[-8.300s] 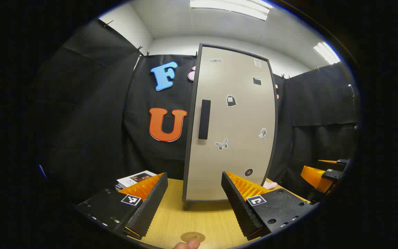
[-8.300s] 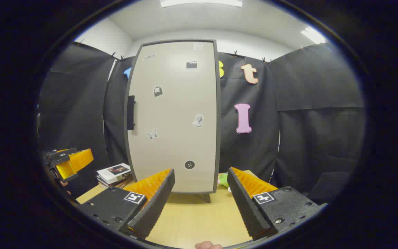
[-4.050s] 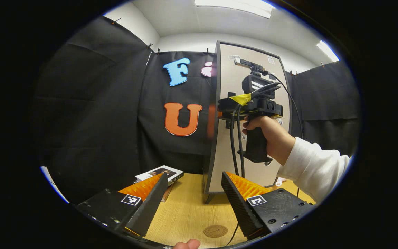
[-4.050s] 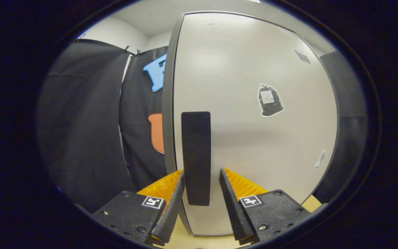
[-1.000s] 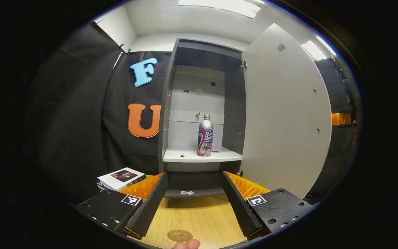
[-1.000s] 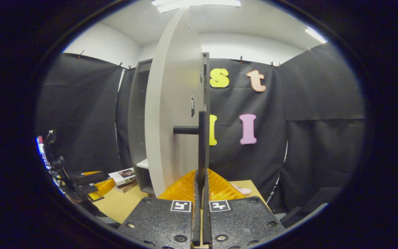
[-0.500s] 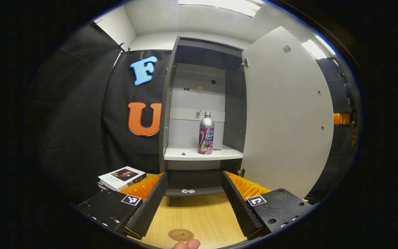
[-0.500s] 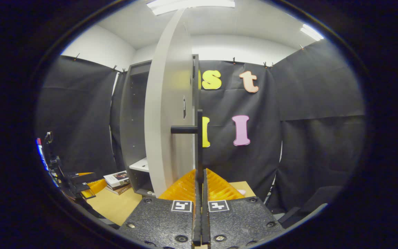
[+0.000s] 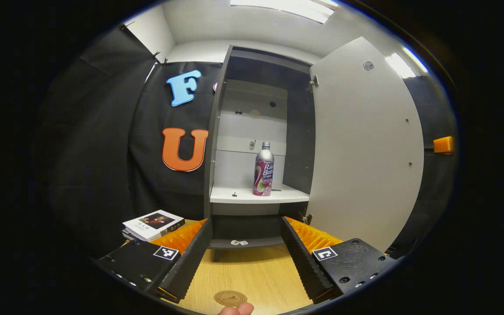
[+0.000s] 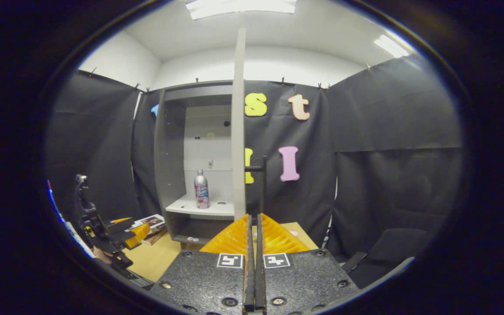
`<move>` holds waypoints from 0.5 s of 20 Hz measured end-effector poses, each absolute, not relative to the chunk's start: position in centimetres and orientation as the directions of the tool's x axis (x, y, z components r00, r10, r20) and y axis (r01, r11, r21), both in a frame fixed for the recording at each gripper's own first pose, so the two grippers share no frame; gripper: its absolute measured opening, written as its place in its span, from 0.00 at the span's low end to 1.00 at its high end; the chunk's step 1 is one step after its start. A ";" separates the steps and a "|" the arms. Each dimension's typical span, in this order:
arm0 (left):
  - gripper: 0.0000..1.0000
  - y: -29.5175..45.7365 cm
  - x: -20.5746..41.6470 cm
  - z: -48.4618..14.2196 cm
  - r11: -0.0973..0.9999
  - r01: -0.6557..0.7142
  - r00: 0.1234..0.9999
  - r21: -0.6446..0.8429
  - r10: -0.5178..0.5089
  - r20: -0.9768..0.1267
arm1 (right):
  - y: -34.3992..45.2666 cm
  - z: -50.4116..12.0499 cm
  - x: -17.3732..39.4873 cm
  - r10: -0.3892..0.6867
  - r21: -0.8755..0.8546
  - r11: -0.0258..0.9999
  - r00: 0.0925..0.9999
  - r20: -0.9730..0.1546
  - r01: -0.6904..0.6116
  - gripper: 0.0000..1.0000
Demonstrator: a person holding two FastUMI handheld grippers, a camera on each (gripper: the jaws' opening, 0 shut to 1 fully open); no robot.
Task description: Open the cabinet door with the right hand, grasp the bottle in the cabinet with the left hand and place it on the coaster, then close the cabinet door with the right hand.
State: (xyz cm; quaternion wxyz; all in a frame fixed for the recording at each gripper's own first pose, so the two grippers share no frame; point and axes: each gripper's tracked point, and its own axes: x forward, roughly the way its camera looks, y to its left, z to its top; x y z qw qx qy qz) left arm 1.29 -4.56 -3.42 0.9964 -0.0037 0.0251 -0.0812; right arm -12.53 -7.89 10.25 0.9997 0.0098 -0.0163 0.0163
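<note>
While my left gripper [image 9: 245,251] waits with fingers spread toward the bottle [image 9: 264,169] at 12 o'clock on the cabinet shelf [image 9: 258,195], my right gripper [image 10: 254,262] pinches the door handle [image 10: 262,192], holding the door [image 9: 365,144] open for access; coaster [image 9: 230,298] at 6.

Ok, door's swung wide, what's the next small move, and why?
Probably reach the open left gripper forward toward the pink-labelled silver bottle: it stands upright on the white cabinet shelf, and the grey cabinet door leaves the way to it clear.

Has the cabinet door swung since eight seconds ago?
Yes. The cabinet door has swung open to the right, off the cabinet, exposing the bottle.
</note>
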 end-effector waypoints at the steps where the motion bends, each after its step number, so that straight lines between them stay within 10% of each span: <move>1: 0.95 -4.4 1.4 -3.3 0.987 0.161 0.986 -0.015 -0.162 -0.047 | -6.1 10.4 -12.7 0.071 0.018 0.997 0.997 0.038 -0.071 0.04; 10: 0.95 -2.6 1.1 -2.0 0.992 0.125 0.992 -0.006 -0.125 -0.018 | 0.7 4.9 -4.5 0.163 0.028 0.986 0.987 0.011 -0.163 0.04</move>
